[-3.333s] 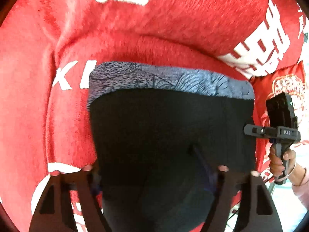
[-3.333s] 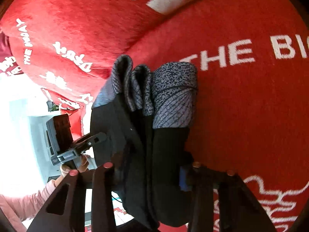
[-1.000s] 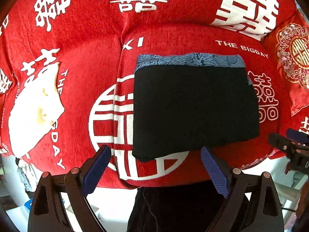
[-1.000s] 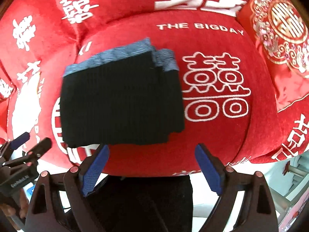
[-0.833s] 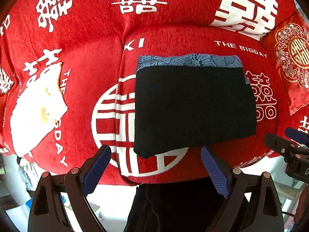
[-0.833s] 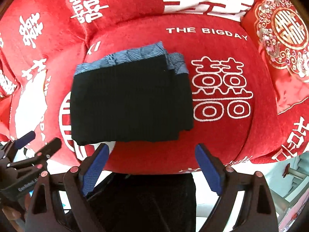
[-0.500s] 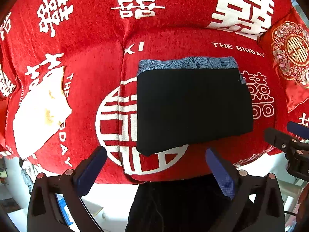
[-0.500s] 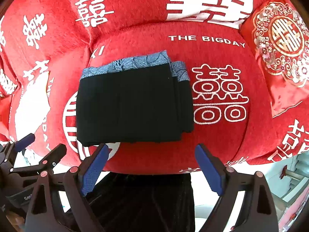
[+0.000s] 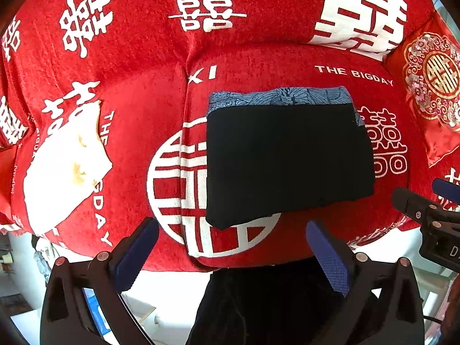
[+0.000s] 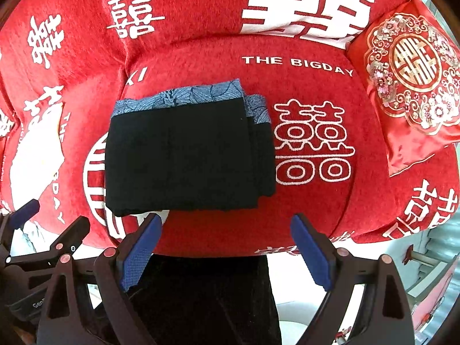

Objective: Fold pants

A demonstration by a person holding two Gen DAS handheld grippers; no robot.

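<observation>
The black pants point(image 9: 287, 161) lie folded into a flat rectangle on the red sofa seat cushion point(image 9: 287, 66), with the blue patterned waistband point(image 9: 281, 96) along the far edge. In the right wrist view the pants point(image 10: 187, 158) show stacked layers at their right side. My left gripper point(image 9: 230, 250) is open and empty, held back from the seat's front edge. My right gripper point(image 10: 225, 247) is open and empty too, also in front of the cushion. Neither touches the pants.
The sofa is covered in red fabric with white characters. A red embroidered pillow point(image 10: 414, 77) leans at the right. A bright sunlit patch point(image 9: 66, 166) lies on the left cushion. Dark clothing of the person point(image 10: 201, 302) fills the space below the grippers.
Both grippers have let go of the pants and pulled back from the sofa. The folded pants now lie still on the cushion and look smaller in both views.
</observation>
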